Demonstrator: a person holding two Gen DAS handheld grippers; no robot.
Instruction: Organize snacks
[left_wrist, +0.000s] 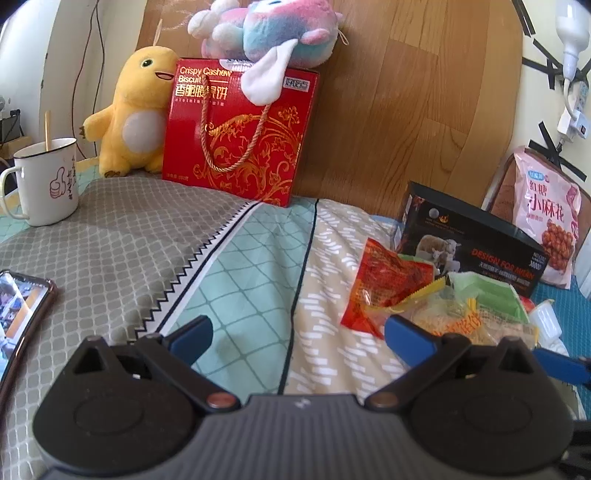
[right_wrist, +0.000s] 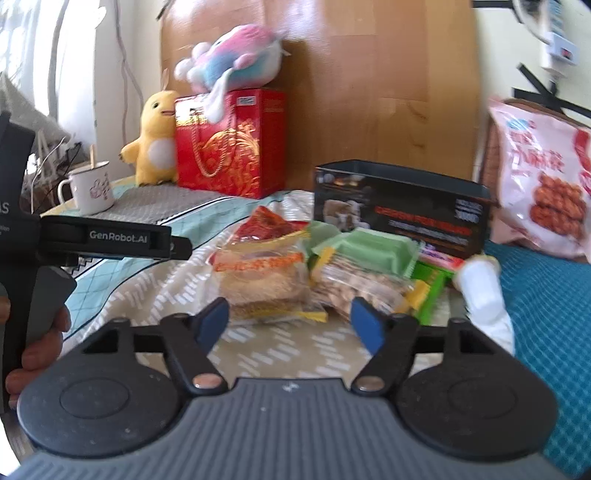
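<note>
Two blue-tipped grippers hang over a patterned bedspread (left_wrist: 258, 251), both with jaws spread wide and nothing between them. The left gripper (left_wrist: 297, 332) points at bare cloth; the snack pile lies ahead of it and off to its right, its right fingertip just beside the clear yellow-edged packet of noodle cake (left_wrist: 461, 325). Beyond that packet lies a crinkled red foil snack bag (left_wrist: 388, 280), and a green-topped packet (left_wrist: 487, 291) rests against a black rectangular tin (left_wrist: 480, 243). A pink bag of fried dough twists (left_wrist: 550, 218) leans upright farther right of the tin.

The right gripper (right_wrist: 290, 325) faces the pile straight on: the noodle cake packet (right_wrist: 262, 280) sits just ahead of its left fingertip, a clear packet of pale biscuits (right_wrist: 365, 284) ahead of its right one, with the black tin (right_wrist: 406, 206) behind both.

Far ahead and left of both grippers, a red cashew biscuit gift box with rope handle (left_wrist: 240, 136) stands upright, a pastel plush toy (left_wrist: 266, 33) on top and a yellow plush duck (left_wrist: 133, 114) touching its left side. A white enamel mug (left_wrist: 46, 181) stands farther left, and a smartphone (left_wrist: 22, 317) lies at the left gripper's far left.
</note>
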